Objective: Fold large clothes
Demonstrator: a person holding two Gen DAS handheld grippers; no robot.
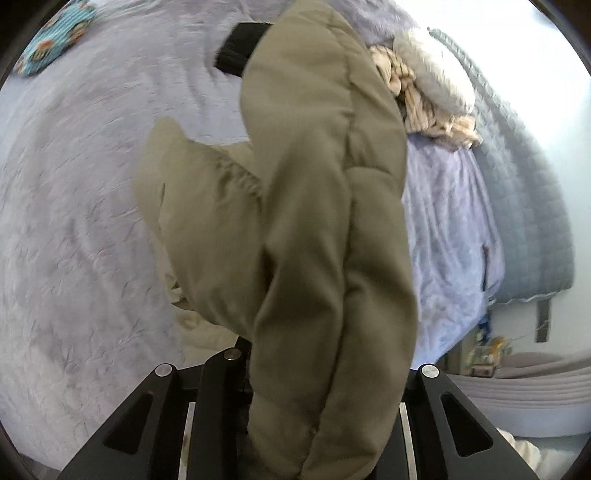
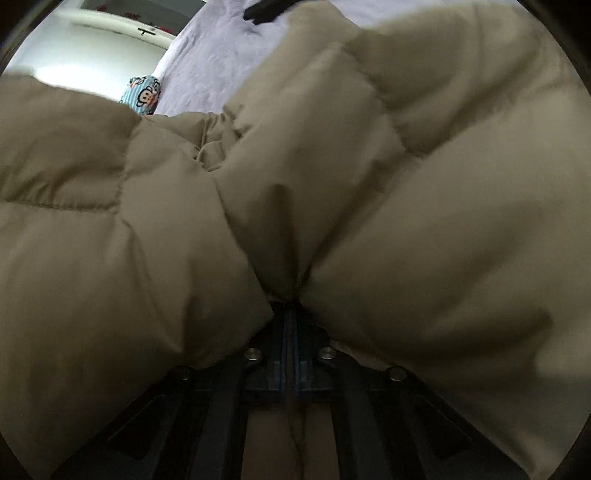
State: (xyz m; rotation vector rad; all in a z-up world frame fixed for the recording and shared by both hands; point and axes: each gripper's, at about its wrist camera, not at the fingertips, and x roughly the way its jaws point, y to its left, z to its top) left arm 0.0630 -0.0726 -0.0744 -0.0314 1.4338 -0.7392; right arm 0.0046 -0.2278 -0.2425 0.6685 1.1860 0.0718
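Note:
A large olive-khaki padded jacket [image 1: 295, 206] hangs above a lavender bed. In the left wrist view one quilted sleeve with a black knit cuff [image 1: 242, 48] runs up from my left gripper [image 1: 291, 376], which is shut on the jacket; its fingertips are hidden under the fabric. In the right wrist view the jacket [image 2: 406, 184] fills almost the whole frame. My right gripper [image 2: 290, 314] is shut on a pinched fold of it, jaws pressed together. The black cuff [image 2: 266, 9] shows at the top.
The lavender bedspread [image 1: 85, 206] lies below. A blue cartoon-print cushion [image 1: 51, 33] sits at its far corner, also in the right wrist view [image 2: 144, 98]. Cream knitwear [image 1: 417, 96], a white pillow [image 1: 436, 70] and a grey quilted headboard [image 1: 524, 192] are to the right.

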